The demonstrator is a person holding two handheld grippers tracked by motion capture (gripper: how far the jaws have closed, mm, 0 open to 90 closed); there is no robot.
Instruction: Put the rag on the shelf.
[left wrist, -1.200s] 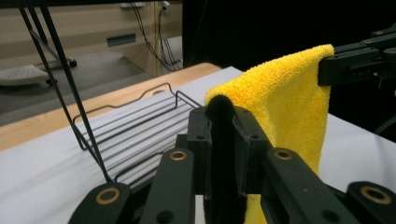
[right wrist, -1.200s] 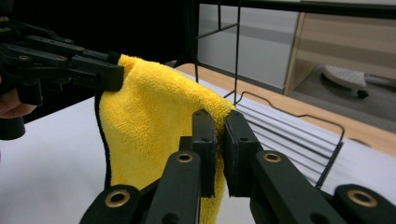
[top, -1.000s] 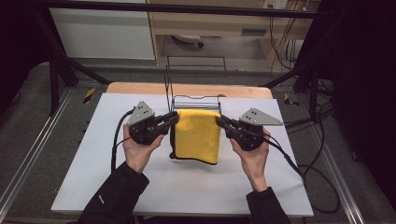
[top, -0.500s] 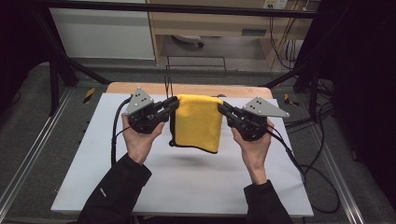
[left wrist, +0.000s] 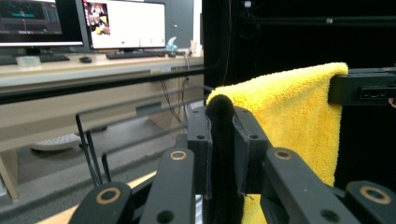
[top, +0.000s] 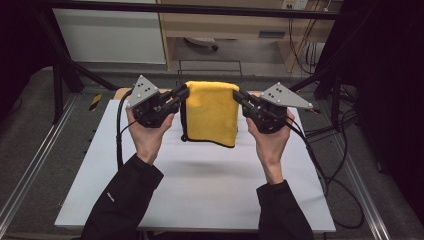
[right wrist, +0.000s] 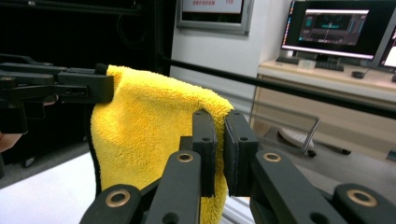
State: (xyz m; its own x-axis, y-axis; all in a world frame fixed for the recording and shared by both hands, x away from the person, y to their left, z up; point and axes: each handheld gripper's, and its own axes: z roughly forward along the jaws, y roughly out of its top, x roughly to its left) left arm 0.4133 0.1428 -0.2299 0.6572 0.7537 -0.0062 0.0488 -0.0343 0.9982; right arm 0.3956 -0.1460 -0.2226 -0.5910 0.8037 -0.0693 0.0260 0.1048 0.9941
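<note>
Black sleeves; black claws [top: 181, 94] bearing grey triangular plates.

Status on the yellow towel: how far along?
Done: yellow towel is gripped at both top corners and lifted off the white table. In hand: left gripper and right gripper hold it hanging between them. Left: setting it down; where isn't evident.

High view looks down over the table [top: 200, 190]; both tool views closely share the towel [top: 212, 112].
</note>
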